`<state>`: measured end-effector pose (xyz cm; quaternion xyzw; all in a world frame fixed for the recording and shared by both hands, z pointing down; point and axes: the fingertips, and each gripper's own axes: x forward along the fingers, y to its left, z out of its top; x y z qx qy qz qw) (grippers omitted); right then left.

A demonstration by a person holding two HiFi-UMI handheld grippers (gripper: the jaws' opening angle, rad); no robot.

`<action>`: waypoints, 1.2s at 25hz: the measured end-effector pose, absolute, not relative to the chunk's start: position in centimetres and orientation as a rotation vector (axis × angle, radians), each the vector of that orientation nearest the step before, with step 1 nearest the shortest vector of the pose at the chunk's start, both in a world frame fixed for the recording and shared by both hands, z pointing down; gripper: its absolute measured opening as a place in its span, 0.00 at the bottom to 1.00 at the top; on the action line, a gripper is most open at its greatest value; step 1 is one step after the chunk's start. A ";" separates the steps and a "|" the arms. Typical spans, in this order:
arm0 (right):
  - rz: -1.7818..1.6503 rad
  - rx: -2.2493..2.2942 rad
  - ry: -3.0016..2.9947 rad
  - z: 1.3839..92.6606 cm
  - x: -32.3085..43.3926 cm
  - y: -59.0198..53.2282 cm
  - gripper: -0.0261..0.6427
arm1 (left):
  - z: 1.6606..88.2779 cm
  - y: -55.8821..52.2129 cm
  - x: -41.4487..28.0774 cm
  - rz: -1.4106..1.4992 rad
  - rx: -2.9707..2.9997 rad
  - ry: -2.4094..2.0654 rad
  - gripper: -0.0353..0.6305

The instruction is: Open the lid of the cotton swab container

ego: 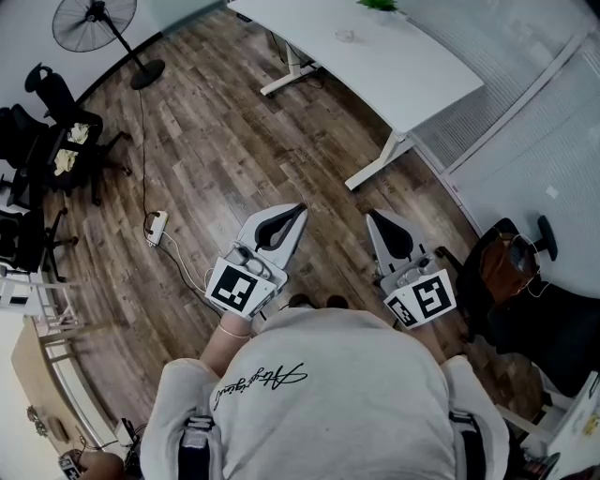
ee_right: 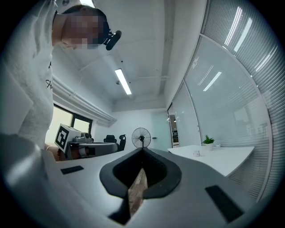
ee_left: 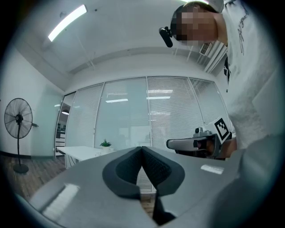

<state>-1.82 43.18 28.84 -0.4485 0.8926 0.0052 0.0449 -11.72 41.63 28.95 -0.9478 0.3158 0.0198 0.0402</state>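
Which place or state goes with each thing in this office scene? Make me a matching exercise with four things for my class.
Things:
1. fan
2. power strip
3. plant
4. left gripper

Places or states:
A. on the white desk
B. shut, with nothing between its jaws
C. lying on the wooden floor with a cable
D. standing upright on its own round base

Pairs: 1-D, 2-C, 3-A, 4-B
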 end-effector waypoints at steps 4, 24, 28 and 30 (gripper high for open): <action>0.003 -1.387 2.717 28.9 -1.5 43.0 0.05 | 28.8 41.5 -11.8 0.059 -2.893 0.979 0.05; -0.018 -1.461 2.660 28.7 -1.1 41.9 0.65 | 28.5 39.7 -14.6 0.140 -2.866 1.221 0.67; -0.030 -1.461 2.668 29.0 -1.2 41.9 0.65 | 28.6 39.9 -14.4 0.145 -2.875 1.205 0.67; -0.035 -1.464 2.669 29.1 -1.4 42.1 0.65 | 28.5 40.2 -14.4 0.149 -2.880 1.193 0.67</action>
